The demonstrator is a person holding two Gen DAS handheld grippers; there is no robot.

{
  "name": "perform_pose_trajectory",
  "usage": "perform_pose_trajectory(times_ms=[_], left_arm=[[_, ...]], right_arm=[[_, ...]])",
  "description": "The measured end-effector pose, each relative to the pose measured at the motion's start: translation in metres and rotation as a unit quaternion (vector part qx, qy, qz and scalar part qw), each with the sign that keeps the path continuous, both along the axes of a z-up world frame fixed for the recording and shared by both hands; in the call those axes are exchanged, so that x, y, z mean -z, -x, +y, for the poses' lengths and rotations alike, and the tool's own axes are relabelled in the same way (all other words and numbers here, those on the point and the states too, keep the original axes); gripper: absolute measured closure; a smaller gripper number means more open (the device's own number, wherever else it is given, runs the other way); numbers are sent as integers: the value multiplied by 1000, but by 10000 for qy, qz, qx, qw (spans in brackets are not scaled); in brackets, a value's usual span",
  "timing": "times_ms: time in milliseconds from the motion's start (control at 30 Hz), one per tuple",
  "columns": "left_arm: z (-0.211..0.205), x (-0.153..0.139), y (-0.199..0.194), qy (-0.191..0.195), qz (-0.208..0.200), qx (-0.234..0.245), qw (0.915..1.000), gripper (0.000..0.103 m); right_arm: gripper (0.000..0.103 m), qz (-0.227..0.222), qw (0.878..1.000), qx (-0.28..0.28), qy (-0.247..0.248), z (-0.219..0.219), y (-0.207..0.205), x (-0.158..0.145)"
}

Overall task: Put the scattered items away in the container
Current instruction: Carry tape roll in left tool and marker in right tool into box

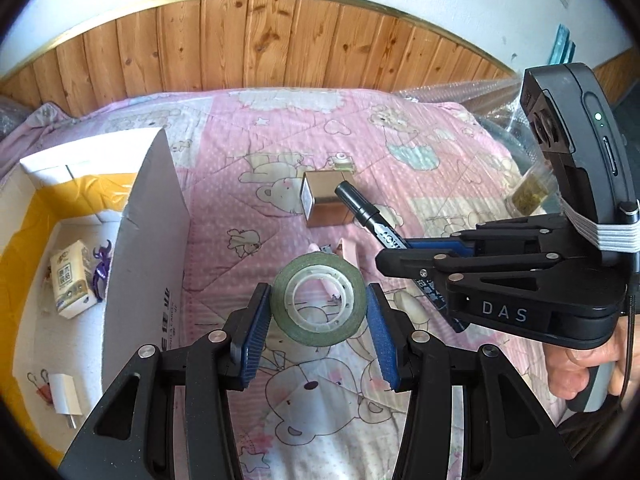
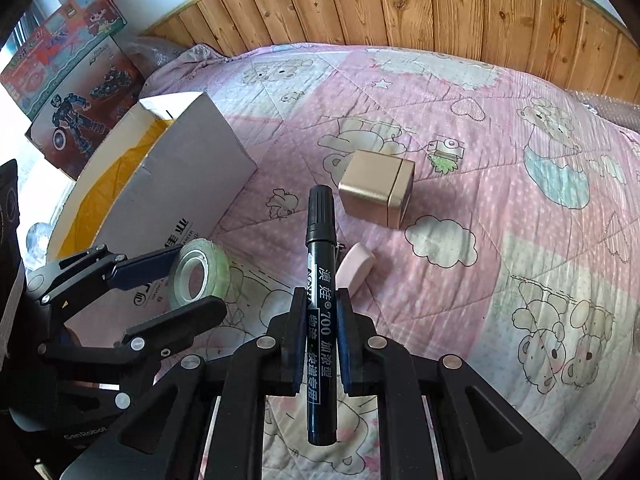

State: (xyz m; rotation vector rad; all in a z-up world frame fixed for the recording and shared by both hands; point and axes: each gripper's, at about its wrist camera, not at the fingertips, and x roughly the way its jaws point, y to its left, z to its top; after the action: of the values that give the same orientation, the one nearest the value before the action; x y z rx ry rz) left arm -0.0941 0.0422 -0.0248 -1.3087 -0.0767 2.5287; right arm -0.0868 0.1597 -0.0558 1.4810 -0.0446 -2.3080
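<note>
My left gripper [image 1: 319, 300] is shut on a green tape roll [image 1: 318, 299], its blue pads pressing both sides; the roll also shows in the right wrist view [image 2: 199, 275]. My right gripper [image 2: 320, 312] is shut on a black marker [image 2: 320, 280], held above the pink quilt; the marker shows in the left wrist view [image 1: 366, 216]. The open cardboard box [image 1: 148, 216] stands to the left, holding a tissue pack [image 1: 72, 280], a purple toy [image 1: 102, 268] and a white charger [image 1: 66, 398]. A gold tin [image 2: 376, 194] and a pink eraser [image 2: 354, 266] lie on the quilt.
A wooden wall panel [image 1: 280, 40] runs behind the bed. Toy boxes [image 2: 76, 88] stand beyond the cardboard box. Bubble wrap [image 1: 452, 92] lies at the far right edge of the bed. A small jar [image 1: 532, 192] sits behind the right gripper.
</note>
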Motion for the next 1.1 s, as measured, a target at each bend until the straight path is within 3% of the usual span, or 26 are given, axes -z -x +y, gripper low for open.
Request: perform_pose_trajectory(times_ms=[267,1100], left_arm=[[-12,-22,-16,-121,171,-81,9997,54],[-80,-77,-64,-675,648,-466,9945,54]], right_arm=[[88,194,9995,11,264,5,7,-15],[89,735,9924,-180,970,-51,-22,-68]])
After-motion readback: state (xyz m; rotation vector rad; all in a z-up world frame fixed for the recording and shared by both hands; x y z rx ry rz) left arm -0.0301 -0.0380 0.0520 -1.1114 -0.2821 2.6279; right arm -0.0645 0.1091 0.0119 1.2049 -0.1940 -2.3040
